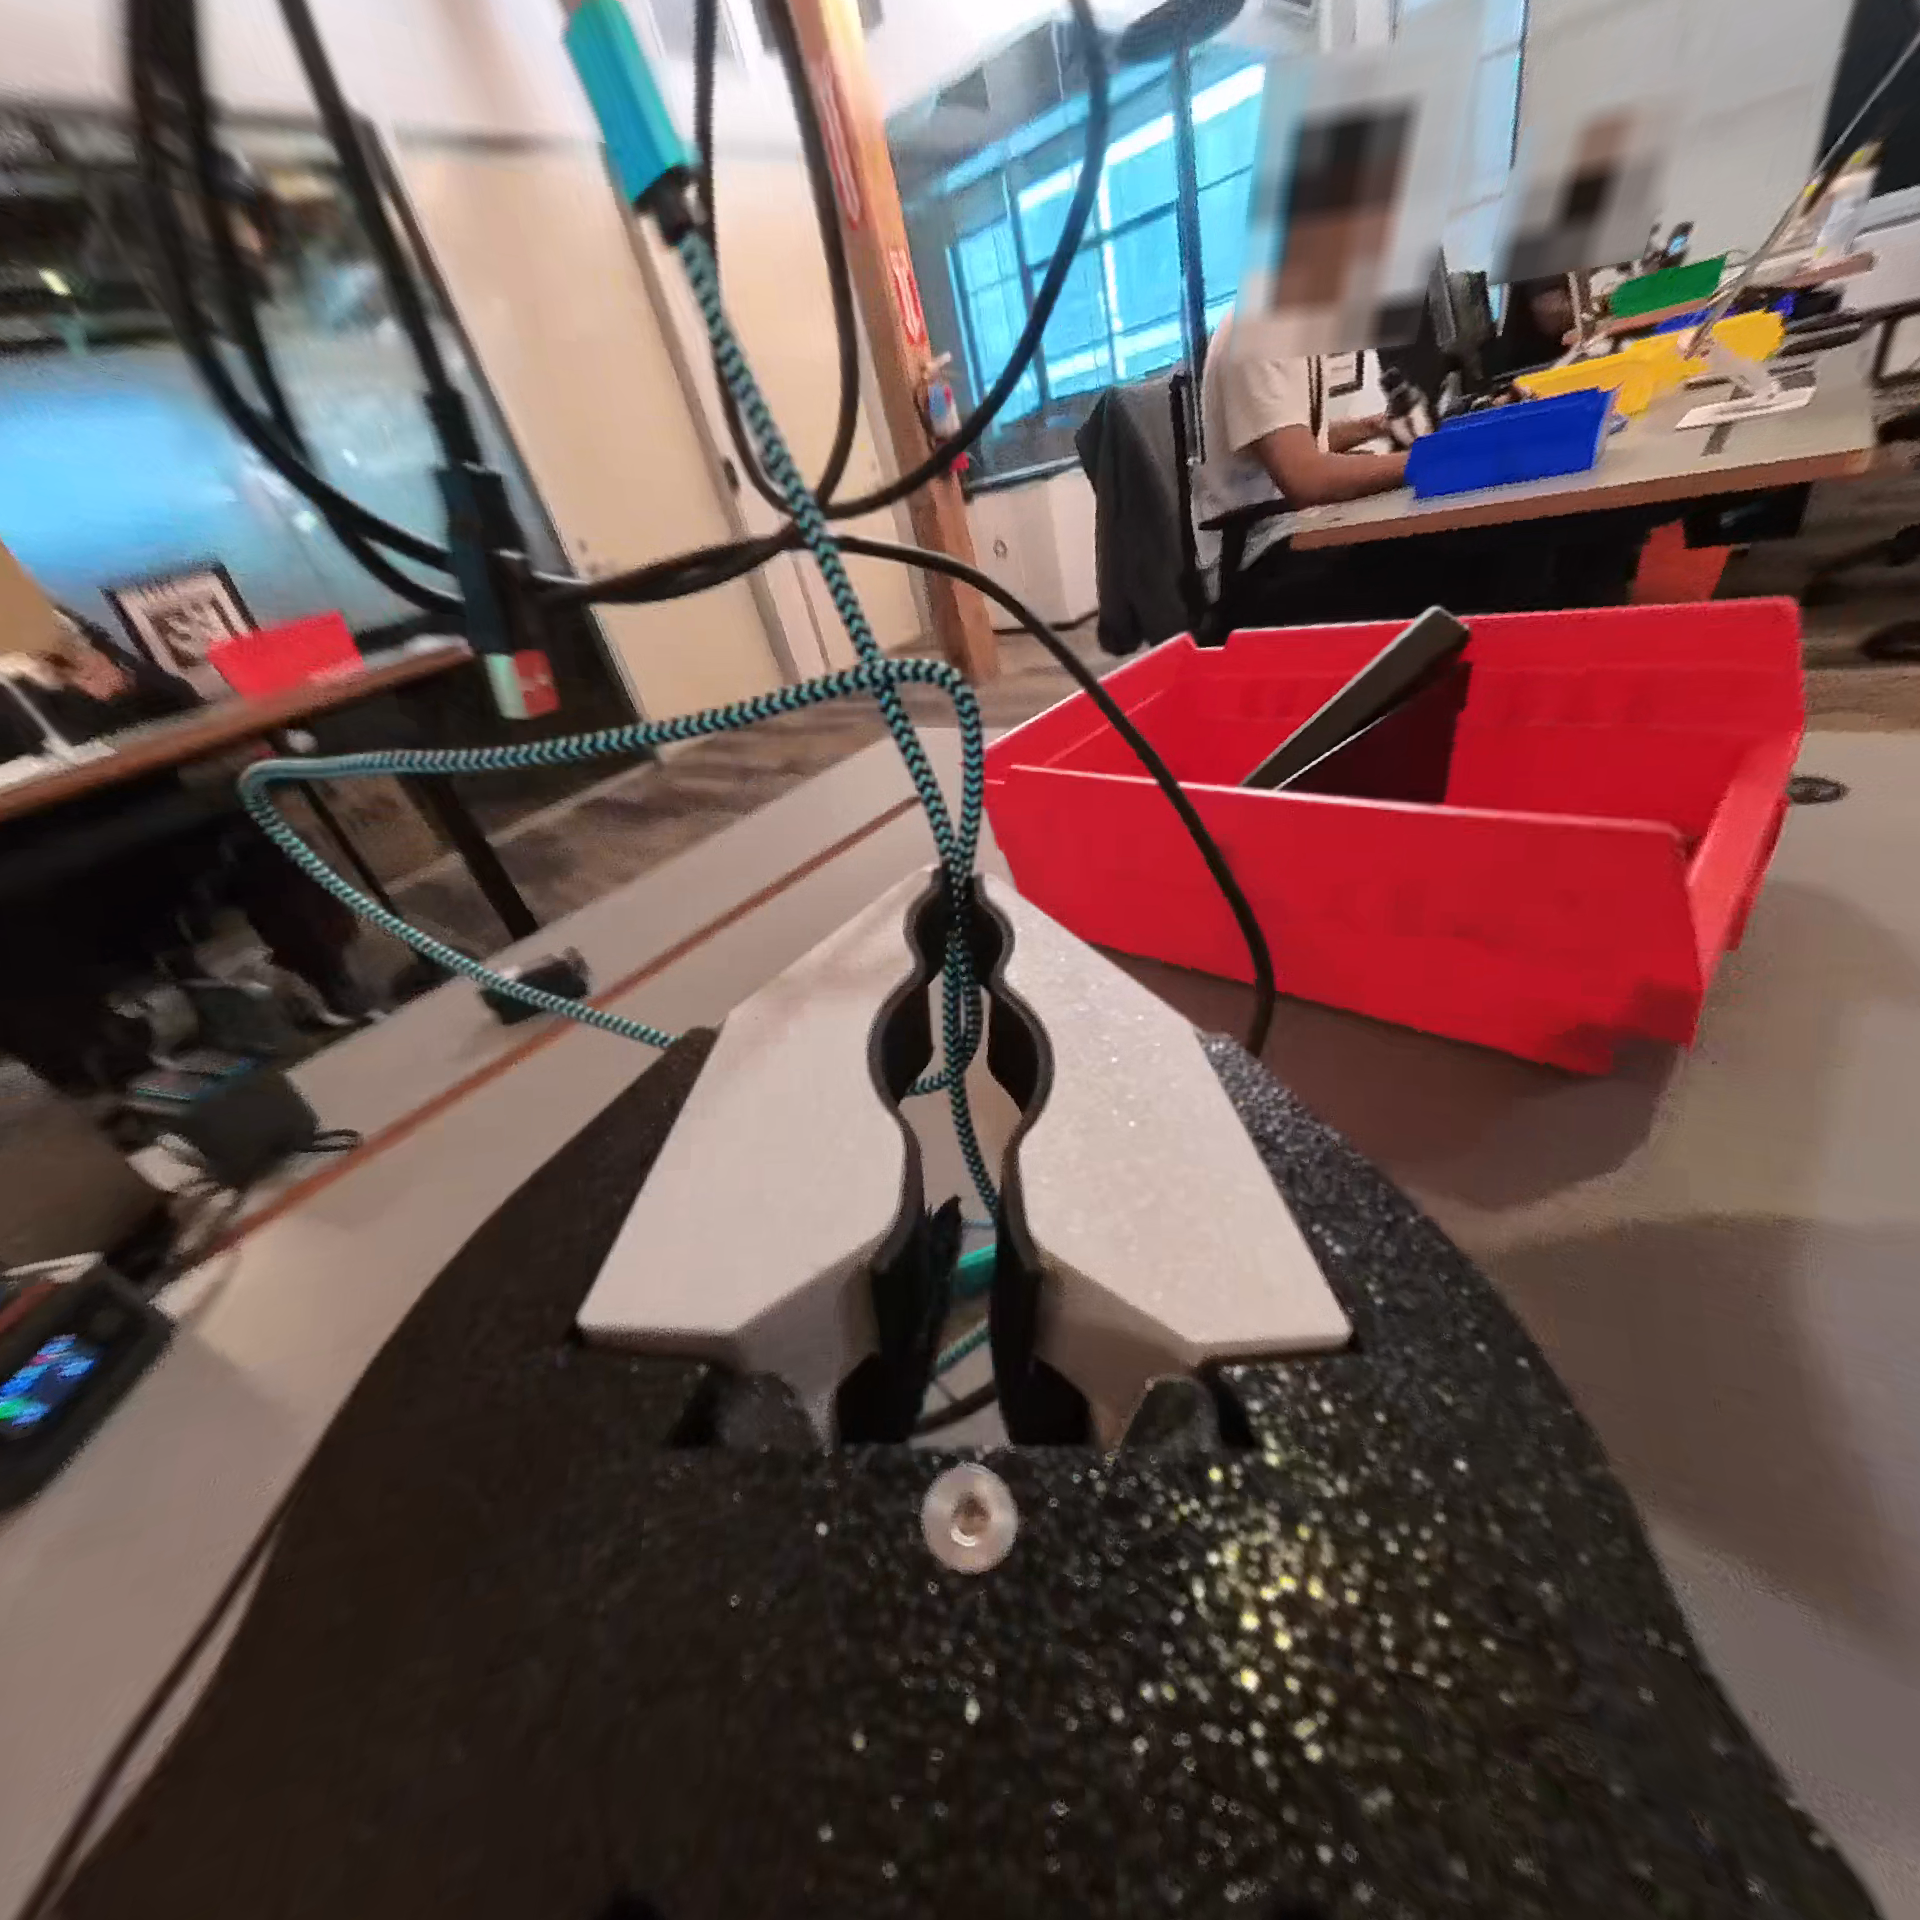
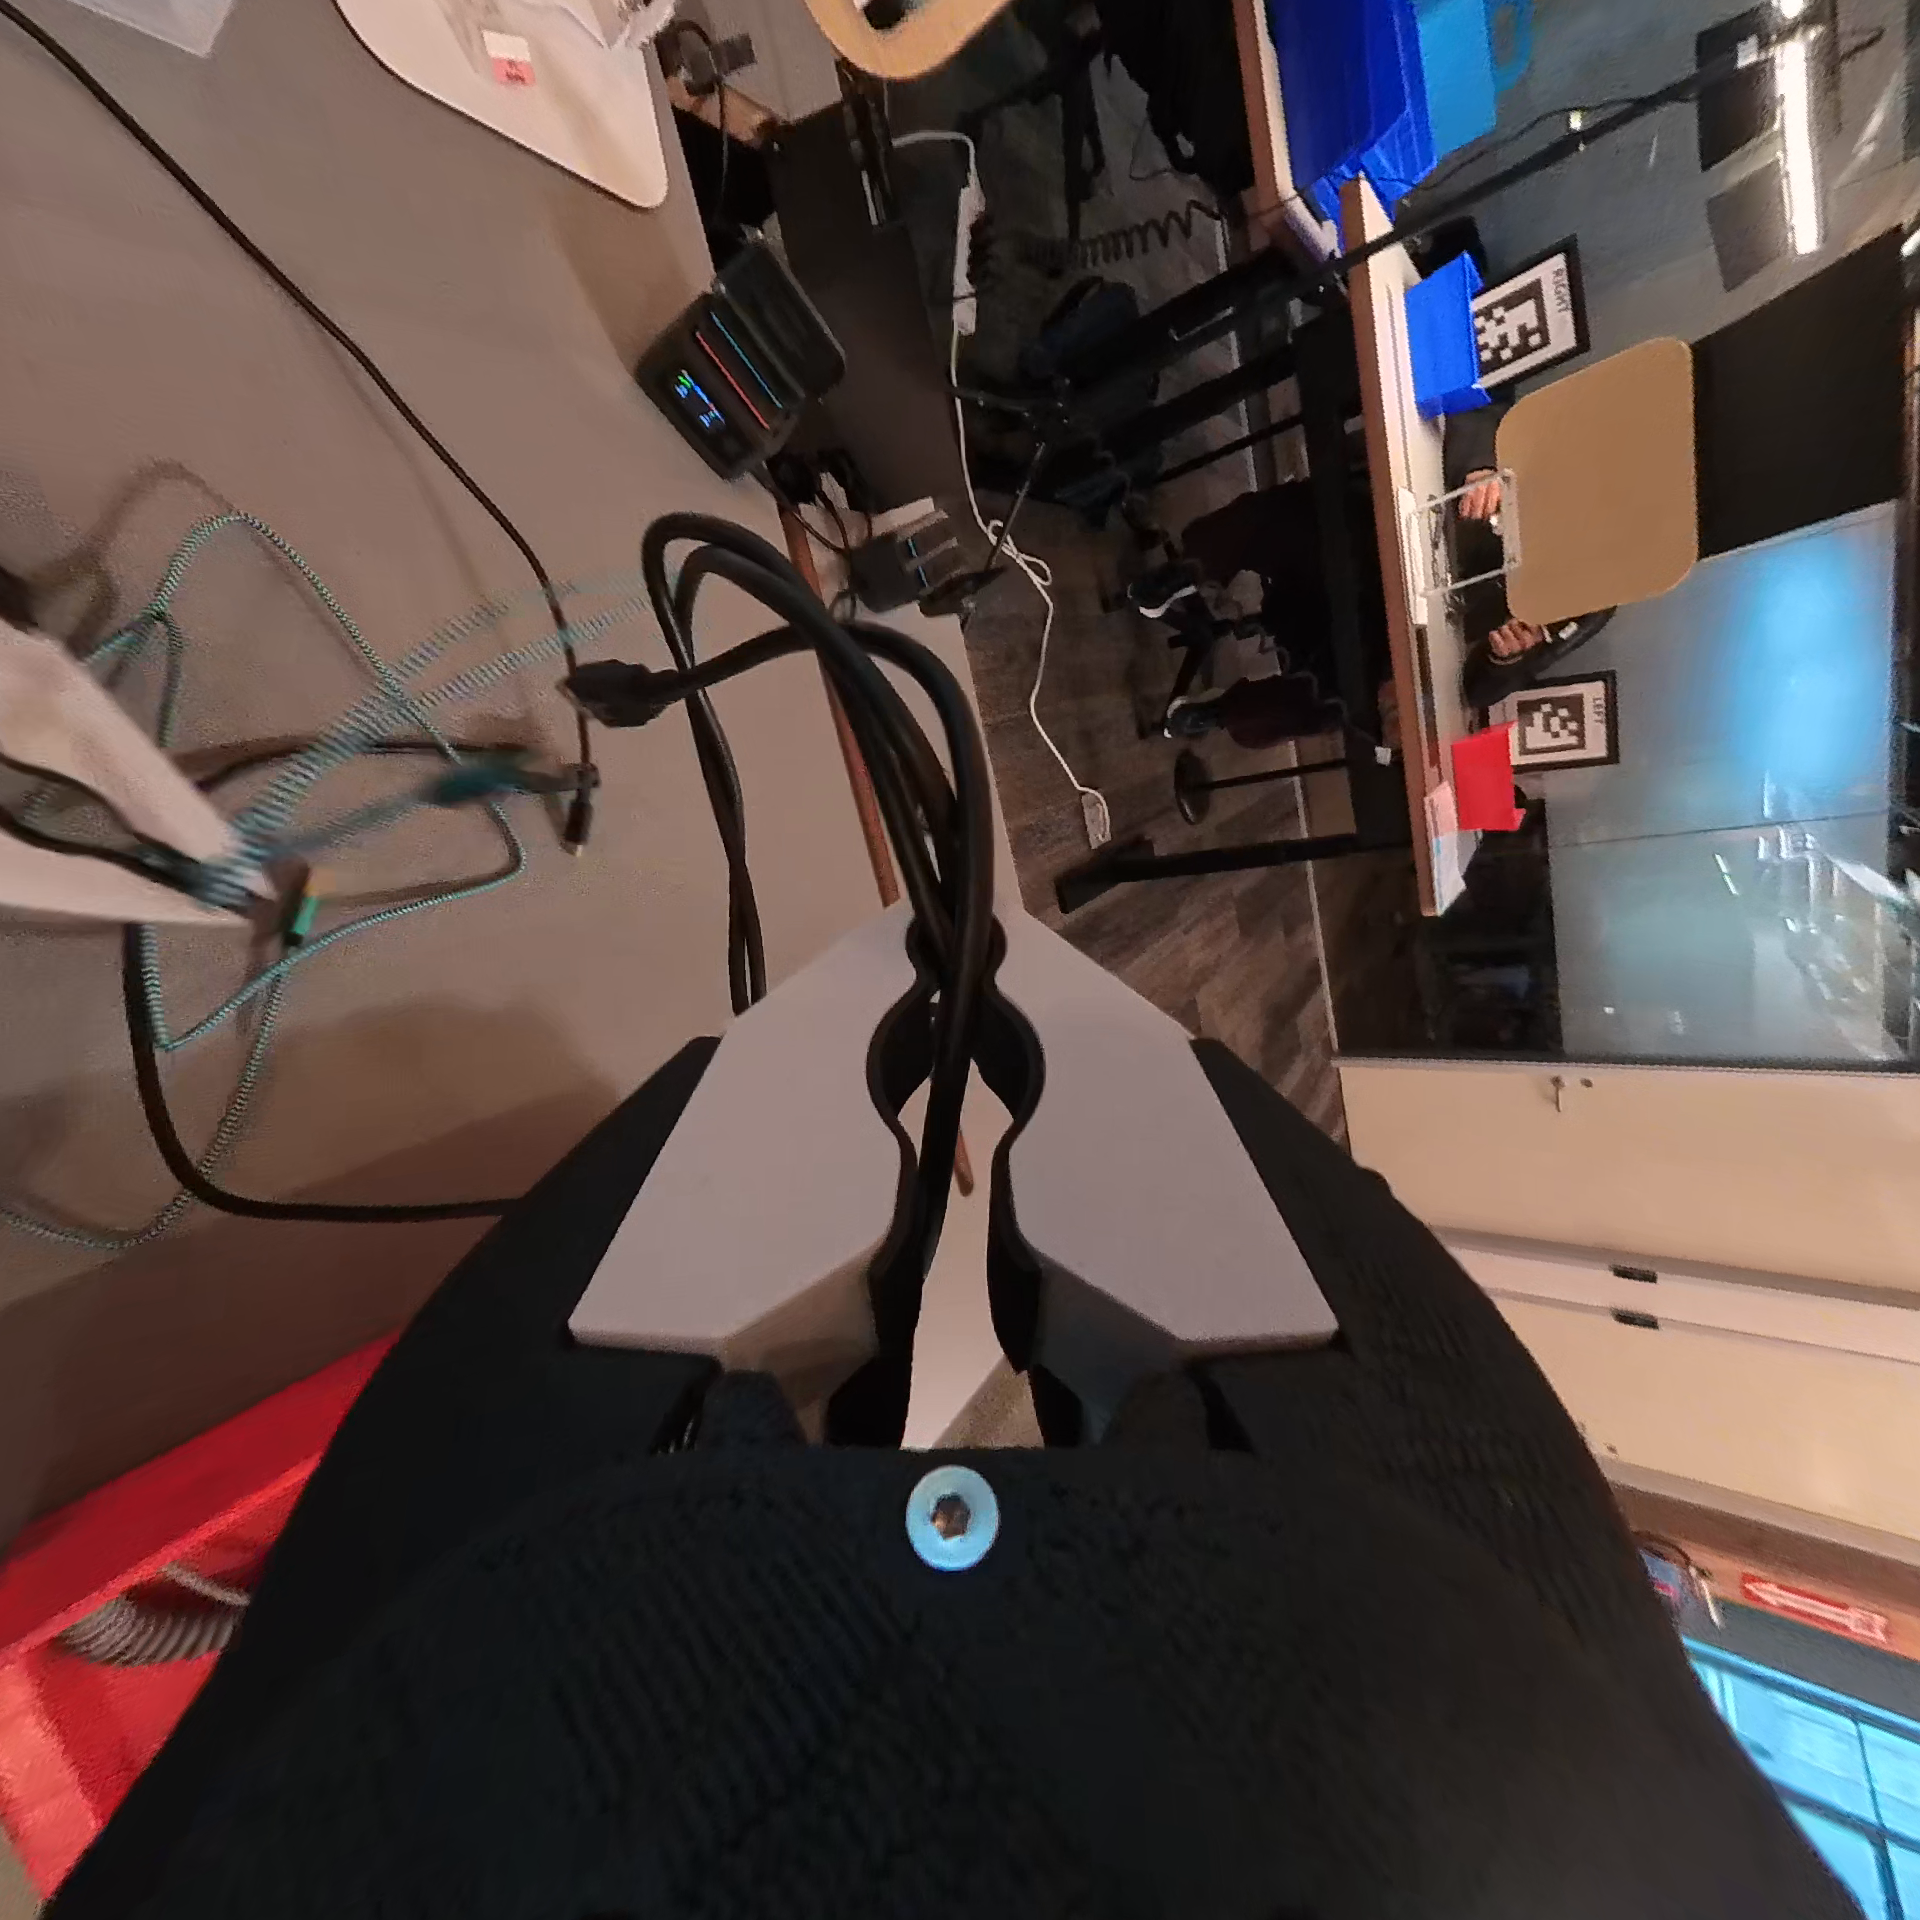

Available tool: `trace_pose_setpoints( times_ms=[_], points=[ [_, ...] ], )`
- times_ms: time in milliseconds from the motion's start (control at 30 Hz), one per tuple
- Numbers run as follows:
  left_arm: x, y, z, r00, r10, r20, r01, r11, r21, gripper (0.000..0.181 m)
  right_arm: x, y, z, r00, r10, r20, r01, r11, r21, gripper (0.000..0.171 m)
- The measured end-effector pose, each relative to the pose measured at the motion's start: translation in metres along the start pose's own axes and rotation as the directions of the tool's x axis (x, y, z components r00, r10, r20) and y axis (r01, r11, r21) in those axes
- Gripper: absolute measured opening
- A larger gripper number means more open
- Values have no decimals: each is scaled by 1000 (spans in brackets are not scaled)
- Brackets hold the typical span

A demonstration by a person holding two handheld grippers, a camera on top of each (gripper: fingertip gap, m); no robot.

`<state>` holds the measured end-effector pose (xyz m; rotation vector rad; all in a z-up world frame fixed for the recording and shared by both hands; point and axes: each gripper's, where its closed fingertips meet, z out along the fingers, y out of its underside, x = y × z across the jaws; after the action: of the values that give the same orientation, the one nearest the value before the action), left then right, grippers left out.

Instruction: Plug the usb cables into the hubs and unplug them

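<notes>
My left gripper [image 1: 961, 896] is shut on a doubled loop of teal-and-black braided cable [image 1: 779, 457]. The cable rises to a teal ribbed connector body [image 1: 629, 114] hanging at the top. A thin black cable [image 1: 1195, 821] runs past on the right. My right gripper [image 2: 956, 935] is shut on a bundle of thick black cables [image 2: 935, 727], and a black plug [image 2: 613, 691] sticks out to the left of them. In the right wrist view the left gripper's fingers [image 2: 94, 758] show blurred at the far left, with the braided cable [image 2: 416, 914] trailing over the table.
A red bin [image 1: 1351, 914] holding a flat black piece [image 1: 1361, 696] stands on the grey table [image 2: 364, 468]; the bin also shows in the right wrist view [image 2: 156, 1507]. A small device with a lit screen [image 2: 738, 364] sits at the table's edge. People sit at desks beyond. About 20 cm separates my left fingertips from my right.
</notes>
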<state>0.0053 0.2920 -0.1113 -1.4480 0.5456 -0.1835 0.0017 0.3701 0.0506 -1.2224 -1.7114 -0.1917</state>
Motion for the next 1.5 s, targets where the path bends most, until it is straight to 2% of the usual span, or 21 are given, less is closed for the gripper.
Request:
trace_pose_setpoints(
  times_ms=[167,267,367,567,767,900,1033,1267,1500],
  points=[
    [-14,13,-56,988,121,97,-123,992,12,0,16,20,1,998,13,-60,-15,999,-31,0],
    [-32,39,-75,980,131,151,-121,990,-72,0,35,23,-10,994,20,-108,-23,1000,-21,0],
    [-46,49,-85,974,98,205,-88,995,-57,1,64,13,-34,985,35,-167,-34,999,9,0],
    [-61,61,-87,954,137,268,-121,990,-78,4,141,-16,-101,948,90,-306,-65,994,88,0],
    [-70,59,-94,943,102,317,-92,995,-47,6,198,-34,-160,889,144,-434,-83,984,157,0],
    [-62,52,-86,938,171,301,-154,985,-77,28,208,-46,-179,878,152,-454,-74,980,185,0],
    [-52,63,-81,930,235,282,-207,970,-125,25,225,-38,-190,861,138,-489,-82,987,135,0],
    [-53,75,-83,953,164,254,-131,981,-141,21,266,-4,-219,819,111,-563,-118,993,24,0],
    [-54,84,-80,958,155,240,-115,978,-173,20,284,4,-267,773,121,-623,-136,990,23,0]
  ],
)
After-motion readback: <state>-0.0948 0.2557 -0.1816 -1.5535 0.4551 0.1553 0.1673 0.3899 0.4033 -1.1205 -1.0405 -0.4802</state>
